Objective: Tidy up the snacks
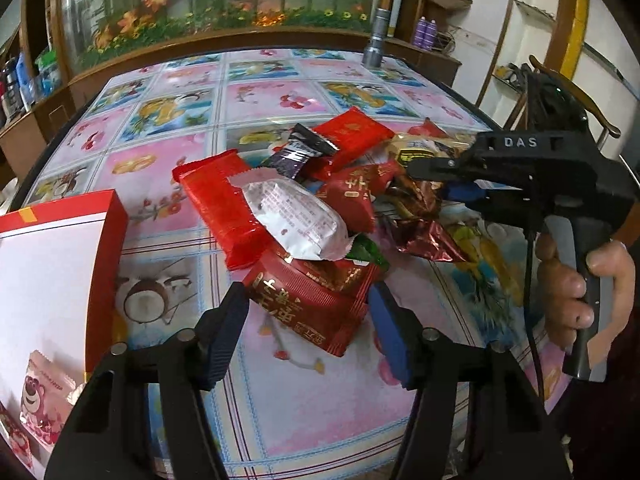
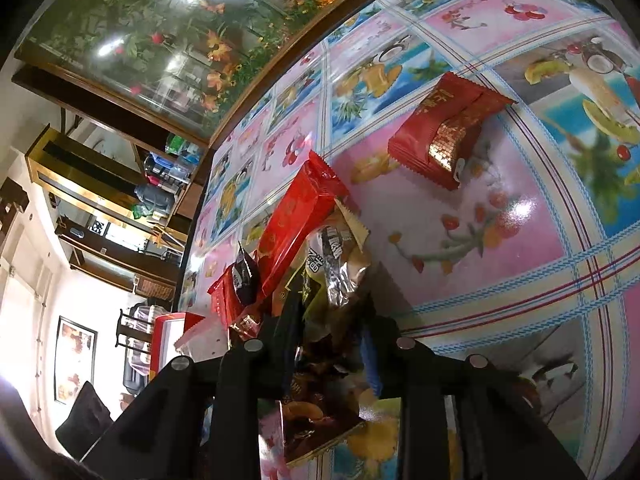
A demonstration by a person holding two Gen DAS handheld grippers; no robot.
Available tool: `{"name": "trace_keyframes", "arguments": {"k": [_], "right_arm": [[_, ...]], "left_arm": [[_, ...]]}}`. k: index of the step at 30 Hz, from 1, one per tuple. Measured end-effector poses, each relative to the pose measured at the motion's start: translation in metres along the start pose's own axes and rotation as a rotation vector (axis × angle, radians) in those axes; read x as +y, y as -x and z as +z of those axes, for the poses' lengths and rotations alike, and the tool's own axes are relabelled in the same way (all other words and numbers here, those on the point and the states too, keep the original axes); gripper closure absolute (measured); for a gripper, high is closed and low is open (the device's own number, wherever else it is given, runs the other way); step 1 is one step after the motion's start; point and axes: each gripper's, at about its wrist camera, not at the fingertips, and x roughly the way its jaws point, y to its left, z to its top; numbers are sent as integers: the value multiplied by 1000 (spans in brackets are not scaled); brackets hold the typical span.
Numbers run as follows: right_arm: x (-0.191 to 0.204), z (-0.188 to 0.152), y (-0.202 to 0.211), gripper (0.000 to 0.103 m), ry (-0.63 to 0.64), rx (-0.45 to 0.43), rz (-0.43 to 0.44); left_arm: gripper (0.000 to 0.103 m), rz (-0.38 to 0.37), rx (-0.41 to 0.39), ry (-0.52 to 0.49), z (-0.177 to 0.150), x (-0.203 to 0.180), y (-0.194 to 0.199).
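Observation:
A pile of wrapped snacks (image 1: 320, 184) lies in the middle of the table. My left gripper (image 1: 308, 320) is open, its blue pads on either side of a dark red snack packet (image 1: 316, 300) at the near edge of the pile. My right gripper (image 1: 436, 182) reaches into the pile from the right. In the right wrist view its fingers (image 2: 332, 328) stand close on either side of a dark brown foil packet (image 2: 320, 408); whether they grip it is unclear. A red and white box (image 1: 48, 264) at left holds pink bear packets (image 1: 40, 396).
One red packet (image 2: 440, 136) lies apart from the pile on the flowered tablecloth (image 1: 280, 92). A metal flashlight (image 1: 376, 46) stands at the table's far edge. A wooden chair (image 1: 576, 112) is at right. A glass-fronted cabinet (image 1: 224, 0) runs behind the table.

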Motion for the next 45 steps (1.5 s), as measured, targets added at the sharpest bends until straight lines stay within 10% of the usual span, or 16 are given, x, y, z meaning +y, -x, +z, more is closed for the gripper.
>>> {"name": "trace_keyframes", "arguments": {"k": [4, 10, 15, 24, 31, 45], "right_arm": [[0, 0, 0, 74, 5, -1, -4], [4, 2, -1, 74, 14, 0, -8], [3, 2, -1, 74, 14, 0, -8], [5, 2, -2, 73, 21, -1, -11], [6, 1, -3, 73, 19, -1, -8], [6, 1, -3, 74, 22, -4, -10]], "left_arm": [[74, -47, 2, -1, -2, -2, 6], [74, 2, 43, 4, -12, -6, 10], [29, -4, 53, 189, 3, 13, 10], [29, -7, 90, 298, 20, 15, -20], [51, -14, 30, 197, 12, 6, -15], [52, -55, -53, 71, -34, 10, 42]]}}
